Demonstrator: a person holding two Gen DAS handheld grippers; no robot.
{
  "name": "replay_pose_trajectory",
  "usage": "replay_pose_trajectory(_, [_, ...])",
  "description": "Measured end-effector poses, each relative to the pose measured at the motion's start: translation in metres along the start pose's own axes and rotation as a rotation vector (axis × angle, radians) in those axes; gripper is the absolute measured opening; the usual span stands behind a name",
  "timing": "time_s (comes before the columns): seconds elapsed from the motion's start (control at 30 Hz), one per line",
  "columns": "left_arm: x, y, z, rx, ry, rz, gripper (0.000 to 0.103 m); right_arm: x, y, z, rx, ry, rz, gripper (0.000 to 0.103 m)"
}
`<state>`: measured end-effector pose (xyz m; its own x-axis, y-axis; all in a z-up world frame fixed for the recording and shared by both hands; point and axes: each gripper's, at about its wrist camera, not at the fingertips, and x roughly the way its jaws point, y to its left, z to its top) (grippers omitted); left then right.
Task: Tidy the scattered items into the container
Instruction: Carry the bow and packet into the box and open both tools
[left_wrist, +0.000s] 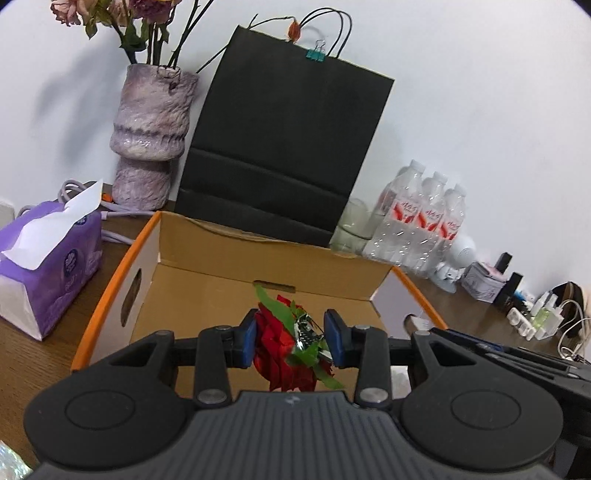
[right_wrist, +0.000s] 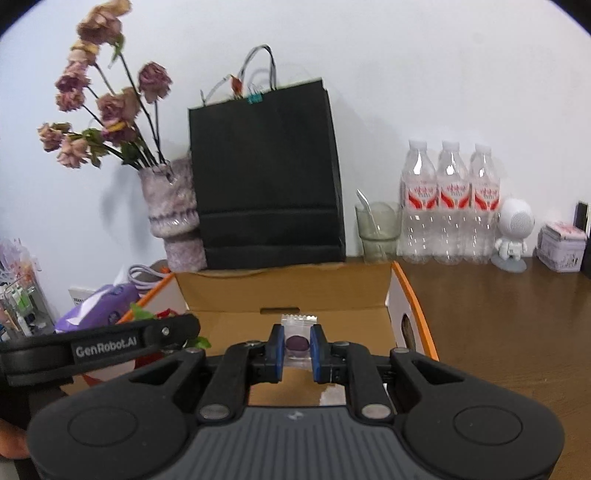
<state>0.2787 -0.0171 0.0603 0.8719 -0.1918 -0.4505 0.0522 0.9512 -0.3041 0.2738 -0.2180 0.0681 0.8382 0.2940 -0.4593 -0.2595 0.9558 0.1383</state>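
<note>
An open cardboard box (left_wrist: 207, 288) with orange edges sits on the wooden table; it also shows in the right wrist view (right_wrist: 280, 291). My left gripper (left_wrist: 291, 341) is shut on a red artificial rose (left_wrist: 275, 350) with green leaves and holds it over the box. My right gripper (right_wrist: 298, 349) is shut on a clear sachet (right_wrist: 297, 343) with a purple round piece inside and holds it over the box. The left gripper's body (right_wrist: 103, 347) shows at the left of the right wrist view.
A black paper bag (left_wrist: 280, 147) stands behind the box, with a purple vase (left_wrist: 149, 133) of dried flowers to its left. A purple tissue pack (left_wrist: 48, 262) lies left of the box. Water bottles (right_wrist: 450, 206), a glass (right_wrist: 378, 229), a white figurine (right_wrist: 513, 236) and a tin (right_wrist: 561, 247) stand at the right.
</note>
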Motion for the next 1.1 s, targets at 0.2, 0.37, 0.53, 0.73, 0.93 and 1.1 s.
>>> replay_pose_trajectory(0.2, [0.002,0.002,-0.001,0.006,-0.001,0.022,0.038,0.004,-0.008,-0.002,0.014,0.010,-0.022,0.013])
replay_pose_trajectory(0.37, [0.005,0.002,-0.002,0.016,0.007,0.033,0.038,0.007,-0.009,-0.003,0.011,0.021,-0.028,0.013])
replay_pose_trajectory(0.53, [0.005,-0.001,-0.002,0.020,0.012,0.103,0.102,0.011,-0.011,-0.001,0.008,0.057,-0.038,0.041])
replay_pose_trajectory(0.73, [-0.002,0.000,0.001,-0.003,-0.008,0.136,0.103,0.008,-0.014,0.004,0.026,0.063,-0.095,0.103])
replay_pose_trajectory(0.93, [0.000,-0.002,0.000,0.009,0.003,0.151,0.103,0.009,-0.017,0.003,0.041,0.072,-0.097,0.103])
replay_pose_trajectory(1.1, [0.000,-0.002,-0.001,0.009,0.005,0.152,0.103,0.008,-0.018,0.004,0.043,0.070,-0.098,0.103])
